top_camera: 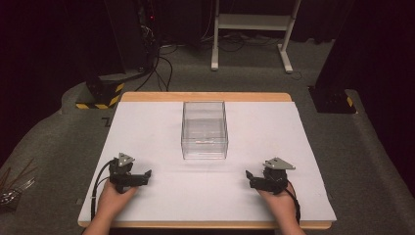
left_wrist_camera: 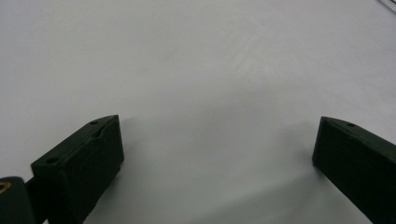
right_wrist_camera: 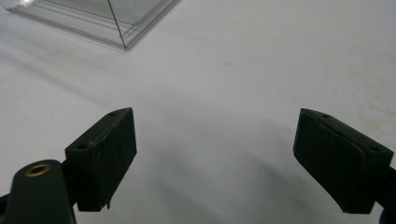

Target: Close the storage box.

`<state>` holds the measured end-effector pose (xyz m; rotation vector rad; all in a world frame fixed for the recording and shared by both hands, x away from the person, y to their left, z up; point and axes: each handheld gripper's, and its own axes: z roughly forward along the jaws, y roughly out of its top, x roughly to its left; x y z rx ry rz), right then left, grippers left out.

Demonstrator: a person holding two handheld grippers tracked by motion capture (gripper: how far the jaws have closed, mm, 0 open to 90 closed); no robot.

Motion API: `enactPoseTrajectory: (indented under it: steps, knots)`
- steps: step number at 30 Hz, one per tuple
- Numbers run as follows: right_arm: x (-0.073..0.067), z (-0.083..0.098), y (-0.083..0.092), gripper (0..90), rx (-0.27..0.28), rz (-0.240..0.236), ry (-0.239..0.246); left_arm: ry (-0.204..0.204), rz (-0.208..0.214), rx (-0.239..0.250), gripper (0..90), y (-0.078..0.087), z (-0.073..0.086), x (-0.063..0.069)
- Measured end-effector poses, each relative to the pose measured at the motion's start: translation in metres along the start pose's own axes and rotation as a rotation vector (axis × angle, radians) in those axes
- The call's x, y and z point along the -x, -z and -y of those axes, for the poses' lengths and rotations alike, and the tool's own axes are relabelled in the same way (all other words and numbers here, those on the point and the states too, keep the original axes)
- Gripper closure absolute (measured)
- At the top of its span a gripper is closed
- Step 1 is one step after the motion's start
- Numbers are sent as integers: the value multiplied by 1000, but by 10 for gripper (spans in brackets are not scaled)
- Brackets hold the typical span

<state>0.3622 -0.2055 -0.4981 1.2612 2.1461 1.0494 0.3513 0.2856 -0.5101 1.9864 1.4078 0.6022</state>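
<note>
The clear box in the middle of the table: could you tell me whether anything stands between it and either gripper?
Nothing visible does: only bare white table lies between the clear box and the left gripper or right gripper.

Your forearms run off the bottom edge in the high view, so you see just your hands. In the right gripper view, the clear box (right_wrist_camera: 100,18) is cut off by the top edge, and you get one corner of it. In the left gripper view, a thin bright strip (left_wrist_camera: 387,3) at the top right corner is too small to tell. Beyond the table (top_camera: 147,127) in the high view, the room is dark, and the things at the far left edge (top_camera: 12,188) are too blurry to name.
</note>
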Motion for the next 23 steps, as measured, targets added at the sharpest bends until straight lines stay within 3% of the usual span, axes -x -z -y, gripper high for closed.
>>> enactPoseTrajectory:
  steps: [3, 6, 23]
  knots:
    - [1, 2, -1, 136, -43, 11, 8, -1, 0, 0, 21, 0, 0, 0]
    - [-2, 0, -9, 147, -121, 6, 40, 3, 0, 0, 23, 0, 0, 0]
    - [-1, 1, -9, 156, -116, 4, 37, 4, 1, 0, 23, 0, 0, 0]
